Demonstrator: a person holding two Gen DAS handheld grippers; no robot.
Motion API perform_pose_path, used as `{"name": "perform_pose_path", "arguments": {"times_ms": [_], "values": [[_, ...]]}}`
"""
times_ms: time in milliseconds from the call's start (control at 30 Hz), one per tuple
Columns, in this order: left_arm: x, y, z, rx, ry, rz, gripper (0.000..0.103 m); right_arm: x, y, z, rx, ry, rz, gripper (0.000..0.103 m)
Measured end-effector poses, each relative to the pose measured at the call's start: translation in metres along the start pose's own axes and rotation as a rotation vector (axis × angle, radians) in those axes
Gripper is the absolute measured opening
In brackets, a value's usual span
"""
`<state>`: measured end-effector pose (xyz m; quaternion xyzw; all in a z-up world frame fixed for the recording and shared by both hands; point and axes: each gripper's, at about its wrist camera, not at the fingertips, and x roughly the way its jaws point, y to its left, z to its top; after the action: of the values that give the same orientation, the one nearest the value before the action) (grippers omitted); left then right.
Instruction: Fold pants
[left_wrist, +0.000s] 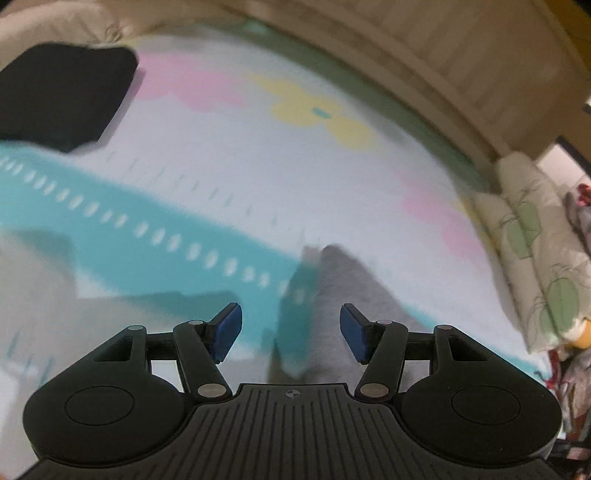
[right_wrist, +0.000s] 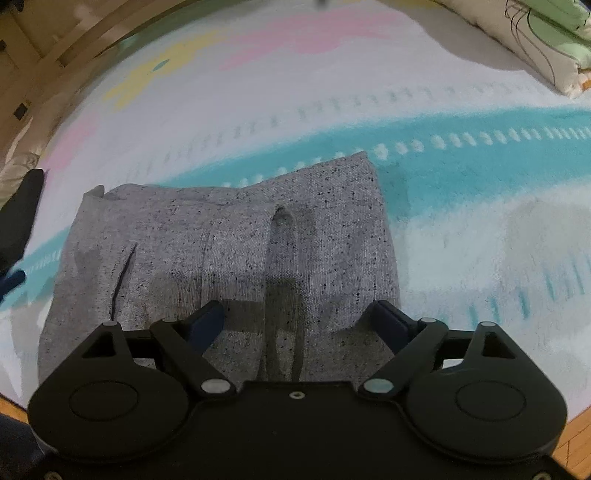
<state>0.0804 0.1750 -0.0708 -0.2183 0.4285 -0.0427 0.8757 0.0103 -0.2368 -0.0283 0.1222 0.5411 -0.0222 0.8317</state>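
From the left wrist, the left gripper (left_wrist: 290, 332) is hovering with jaws spread wide and holding nothing; a blurred corner of the grey pants (left_wrist: 343, 284) is lying just ahead between them on the bed (left_wrist: 258, 177).

From the right wrist, the right gripper (right_wrist: 301, 321) is tilting down, jaws wide and empty, over the pants (right_wrist: 229, 258), already folded compactly. Folding looks nearly finished; next probably calls for smoothing or a final fold.
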Motion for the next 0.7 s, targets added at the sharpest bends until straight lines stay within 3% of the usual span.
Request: {"name": "perform_pose_path", "arguments": {"times_ms": [133,300,700], "values": [[0.008,-0.010,-0.007,0.090,0.053,0.055,0.056,0.000,-0.008,0.003,-0.002,0.039,0.047,0.089],[0.005,-0.022,-0.014,0.169,0.060,0.039,0.056,-0.001,-0.008,0.004,-0.021,0.058,0.051,0.090],[0.009,-0.015,-0.015,0.133,0.073,0.043,0.056,0.006,0.006,0.010,0.006,0.025,0.196,0.094]]}}
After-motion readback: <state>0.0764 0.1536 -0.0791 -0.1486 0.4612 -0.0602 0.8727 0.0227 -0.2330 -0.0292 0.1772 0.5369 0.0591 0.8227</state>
